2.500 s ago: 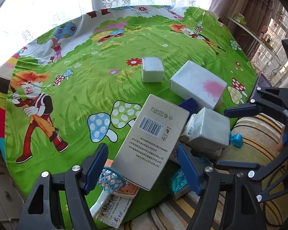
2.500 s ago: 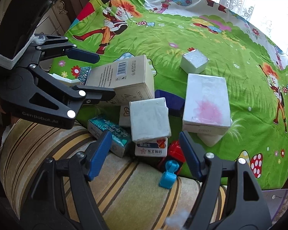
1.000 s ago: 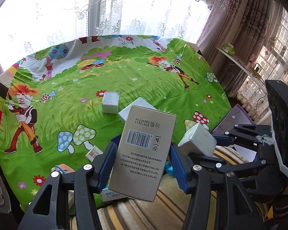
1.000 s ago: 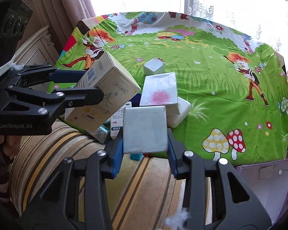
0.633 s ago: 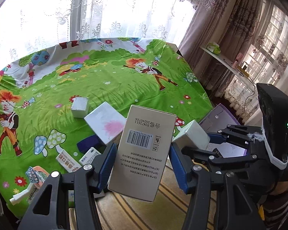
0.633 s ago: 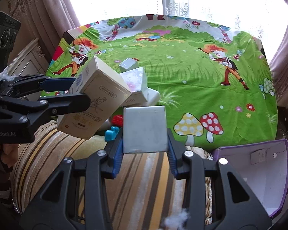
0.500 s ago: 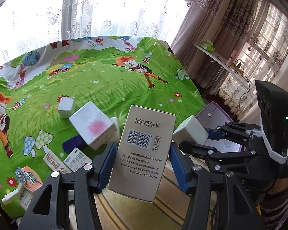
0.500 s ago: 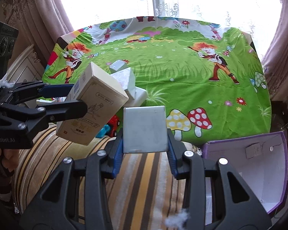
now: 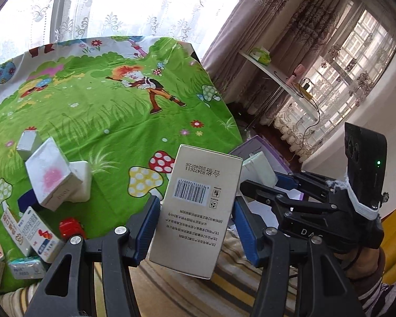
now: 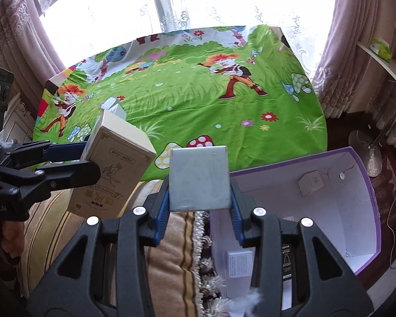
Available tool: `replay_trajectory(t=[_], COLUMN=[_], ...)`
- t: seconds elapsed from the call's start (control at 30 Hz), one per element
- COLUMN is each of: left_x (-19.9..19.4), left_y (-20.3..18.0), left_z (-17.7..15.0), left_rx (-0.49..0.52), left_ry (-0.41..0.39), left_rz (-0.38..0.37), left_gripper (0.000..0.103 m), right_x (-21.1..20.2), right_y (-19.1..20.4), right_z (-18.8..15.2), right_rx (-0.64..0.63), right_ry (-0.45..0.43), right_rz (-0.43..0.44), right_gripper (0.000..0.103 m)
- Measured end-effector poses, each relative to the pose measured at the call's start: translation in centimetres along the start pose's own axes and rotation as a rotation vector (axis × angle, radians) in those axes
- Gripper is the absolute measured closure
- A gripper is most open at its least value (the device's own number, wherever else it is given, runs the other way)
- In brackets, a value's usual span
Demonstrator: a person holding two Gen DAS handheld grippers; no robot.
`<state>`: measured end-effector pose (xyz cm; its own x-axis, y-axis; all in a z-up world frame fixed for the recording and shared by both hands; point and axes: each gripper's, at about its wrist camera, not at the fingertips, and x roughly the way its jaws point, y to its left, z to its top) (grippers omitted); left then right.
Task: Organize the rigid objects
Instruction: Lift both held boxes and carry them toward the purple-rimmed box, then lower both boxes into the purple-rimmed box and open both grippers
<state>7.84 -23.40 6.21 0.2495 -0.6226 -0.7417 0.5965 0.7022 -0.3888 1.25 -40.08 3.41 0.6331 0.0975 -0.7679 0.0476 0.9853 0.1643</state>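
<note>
My left gripper (image 9: 195, 224) is shut on a tall beige carton (image 9: 198, 206) with a barcode, held in the air off the bed's near edge. The same carton (image 10: 113, 169) and left gripper (image 10: 74, 158) show at the left of the right wrist view. My right gripper (image 10: 199, 185) is shut on a small grey-white box (image 10: 199, 177), seen from the left wrist as a pale box (image 9: 258, 171) in the right gripper (image 9: 272, 182). Beneath the right gripper stands an open purple storage box (image 10: 361, 174) with white walls and a few small boxes inside.
A bed with a green cartoon sheet (image 9: 105, 100) carries several loose boxes at its near left: a white box with a pink stain (image 9: 50, 174), medicine cartons (image 9: 34, 229), a red toy (image 9: 70, 227). A striped cushion (image 10: 171, 259) lies below; curtains and a shelf (image 9: 277, 79) stand to the right.
Both grippers closed on their boxes, lifted them off the pile and carried them rightward. The purple box has come into view under the right gripper; the pile has slid to the left.
</note>
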Motion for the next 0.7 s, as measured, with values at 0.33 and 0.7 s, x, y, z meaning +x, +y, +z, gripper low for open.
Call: replay_trajectory(t=[0.33, 0.7], left_x=[3.5, 6.4], left_y=[-3.5, -4.8], left_z=[0.7, 1.2], left_rx=[-0.011, -0.038], left_ry=[0.050, 0.094], left_rz=[-0.063, -0.073], left_gripper=[0.047, 0.035], right_x=[-1.3, -1.9], right_y=[-4.8, -7.2], right_z=[-1.0, -1.1], right_rx=[0.091, 0.143], right_ry=[-0.015, -0.033], right_rz=[-0.074, -0.107], right_gripper=[0.059, 0.059])
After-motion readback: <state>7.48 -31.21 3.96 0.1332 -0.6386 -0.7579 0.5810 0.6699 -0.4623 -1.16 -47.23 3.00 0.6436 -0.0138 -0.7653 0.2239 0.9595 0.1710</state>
